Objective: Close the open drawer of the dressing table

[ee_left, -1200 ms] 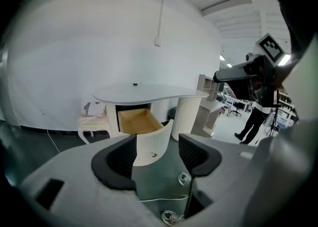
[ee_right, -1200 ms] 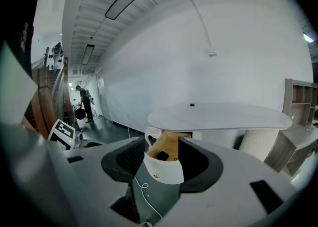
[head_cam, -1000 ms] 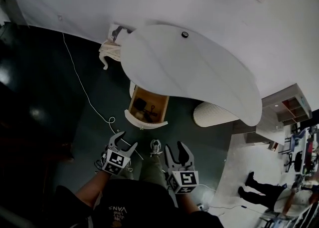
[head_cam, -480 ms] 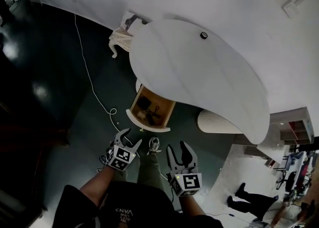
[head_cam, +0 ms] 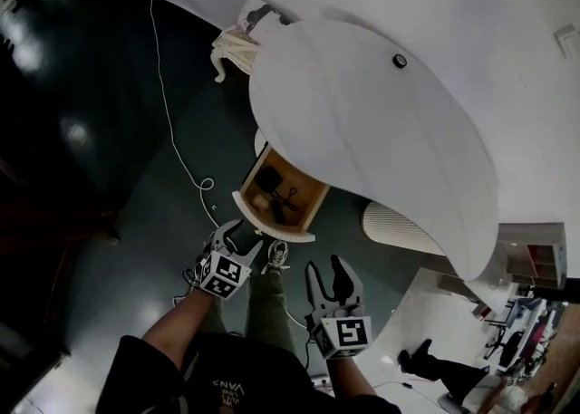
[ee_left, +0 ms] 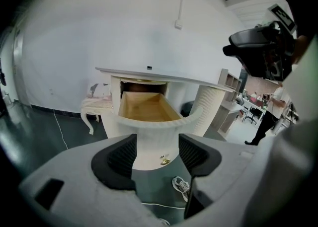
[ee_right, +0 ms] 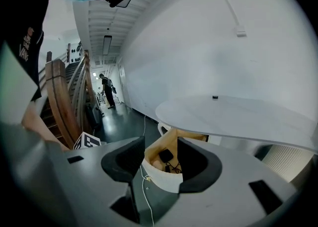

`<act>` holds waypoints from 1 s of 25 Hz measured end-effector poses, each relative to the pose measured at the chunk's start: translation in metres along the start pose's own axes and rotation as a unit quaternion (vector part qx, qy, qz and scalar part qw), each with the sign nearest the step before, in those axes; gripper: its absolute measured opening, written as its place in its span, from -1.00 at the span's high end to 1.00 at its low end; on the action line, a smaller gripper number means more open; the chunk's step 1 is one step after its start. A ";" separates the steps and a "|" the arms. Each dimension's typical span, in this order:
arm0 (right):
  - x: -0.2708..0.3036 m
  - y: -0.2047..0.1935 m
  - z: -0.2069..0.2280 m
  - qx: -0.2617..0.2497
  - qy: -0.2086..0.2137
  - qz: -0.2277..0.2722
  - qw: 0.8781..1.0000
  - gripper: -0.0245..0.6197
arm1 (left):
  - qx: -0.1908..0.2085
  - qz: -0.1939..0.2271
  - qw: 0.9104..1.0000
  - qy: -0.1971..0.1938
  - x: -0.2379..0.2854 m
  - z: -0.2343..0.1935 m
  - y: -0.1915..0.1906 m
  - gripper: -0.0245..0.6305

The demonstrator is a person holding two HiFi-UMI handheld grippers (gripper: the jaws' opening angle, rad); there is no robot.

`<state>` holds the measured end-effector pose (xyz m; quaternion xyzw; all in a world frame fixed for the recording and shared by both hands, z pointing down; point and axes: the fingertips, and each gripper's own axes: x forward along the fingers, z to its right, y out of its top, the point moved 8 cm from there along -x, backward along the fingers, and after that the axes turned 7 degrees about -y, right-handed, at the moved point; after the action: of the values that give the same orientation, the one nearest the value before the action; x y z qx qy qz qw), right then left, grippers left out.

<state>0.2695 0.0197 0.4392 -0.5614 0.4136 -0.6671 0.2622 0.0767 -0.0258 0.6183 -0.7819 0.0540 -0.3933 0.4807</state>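
Left claw (head_cam: 240, 235) and right claw (head_cam: 326, 266) spread wide, pinching nothing; open wooden drawer with round white front (head_cam: 306, 195) just ahead, untouched.

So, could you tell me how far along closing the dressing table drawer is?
Nothing looks done yet: the drawer stands pulled out from under the dressing table. In hand: the left gripper and right gripper, jaws apart and empty, point toward its curved front without touching it. Left: reach the front and push the drawer fully in.
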 end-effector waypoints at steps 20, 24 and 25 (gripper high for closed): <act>0.034 0.005 0.000 -0.020 0.055 0.013 0.998 0.29 | -0.021 0.041 0.999 0.017 0.022 -0.016 0.006 0.14; 0.041 0.005 -0.004 -0.026 0.069 0.008 0.997 0.29 | -0.024 0.047 0.998 0.018 0.027 -0.019 0.009 0.14; 0.044 0.005 -0.005 -0.029 0.073 0.007 0.997 0.29 | -0.025 0.048 0.998 0.017 0.028 -0.019 0.010 0.14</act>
<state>0.2540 -0.0172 0.4577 -0.5153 0.4549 -0.6923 0.2195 0.0860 -0.0578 0.6308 -0.7830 0.1098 -0.3817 0.4786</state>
